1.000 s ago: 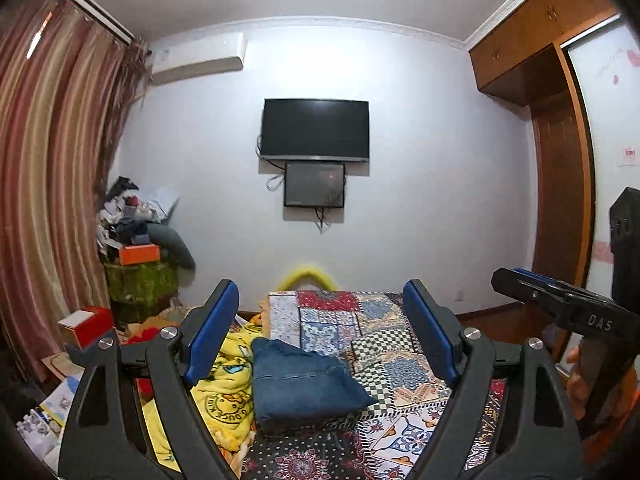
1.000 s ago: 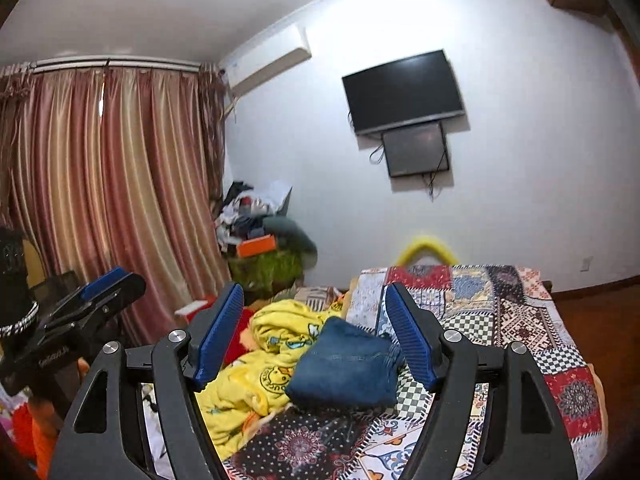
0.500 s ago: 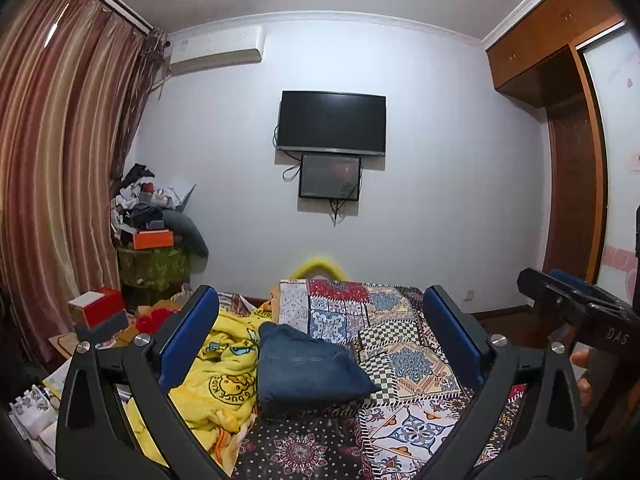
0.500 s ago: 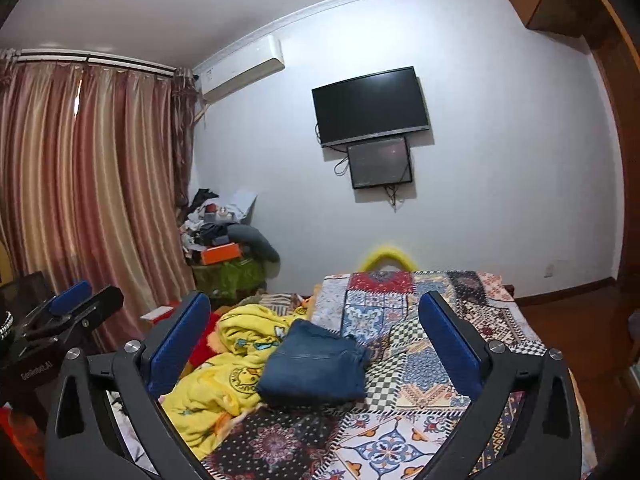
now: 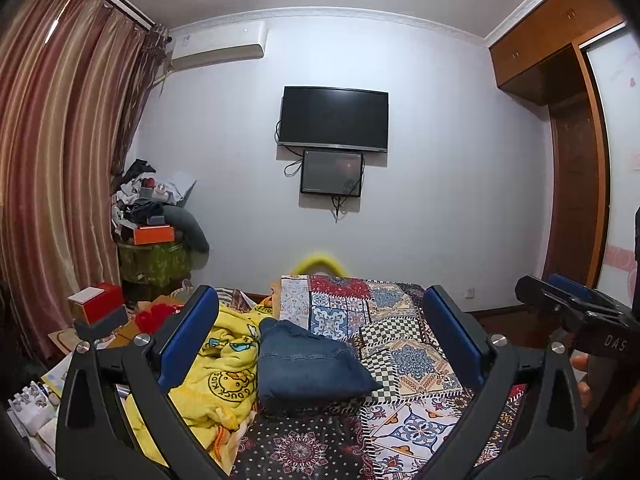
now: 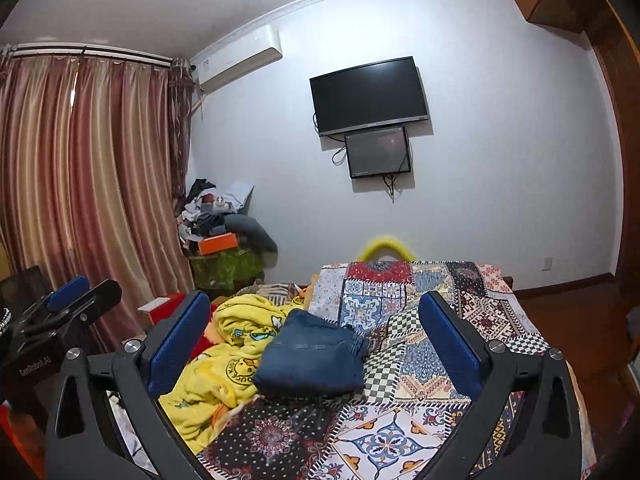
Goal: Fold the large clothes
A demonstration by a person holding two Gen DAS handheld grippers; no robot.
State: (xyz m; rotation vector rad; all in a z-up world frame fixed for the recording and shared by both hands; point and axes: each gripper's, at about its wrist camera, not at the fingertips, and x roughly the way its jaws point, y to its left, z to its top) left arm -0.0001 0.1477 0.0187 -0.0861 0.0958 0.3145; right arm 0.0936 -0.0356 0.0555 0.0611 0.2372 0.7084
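A folded pair of blue jeans (image 5: 308, 364) lies on the patchwork bed cover (image 5: 404, 344), next to a crumpled yellow duck-print garment (image 5: 224, 364). My left gripper (image 5: 320, 348) is open and empty, held above and in front of the jeans. My right gripper (image 6: 316, 344) is also open and empty, well back from the jeans (image 6: 312, 354). The yellow garment (image 6: 236, 352) lies left of the jeans on the cover (image 6: 420, 340). Each gripper shows at the edge of the other's view: the right one (image 5: 576, 316), the left one (image 6: 68, 304).
A cluttered pile on a green-covered stand (image 5: 156, 256) sits left of the bed by the curtains (image 5: 60, 184). A red and white box (image 5: 96, 304) lies near it. A TV (image 5: 334, 120) hangs on the far wall. A wooden wardrobe (image 5: 576, 184) stands at right.
Both grippers have opened wider and pulled back and up from the bed. The jeans stay folded where they lay.
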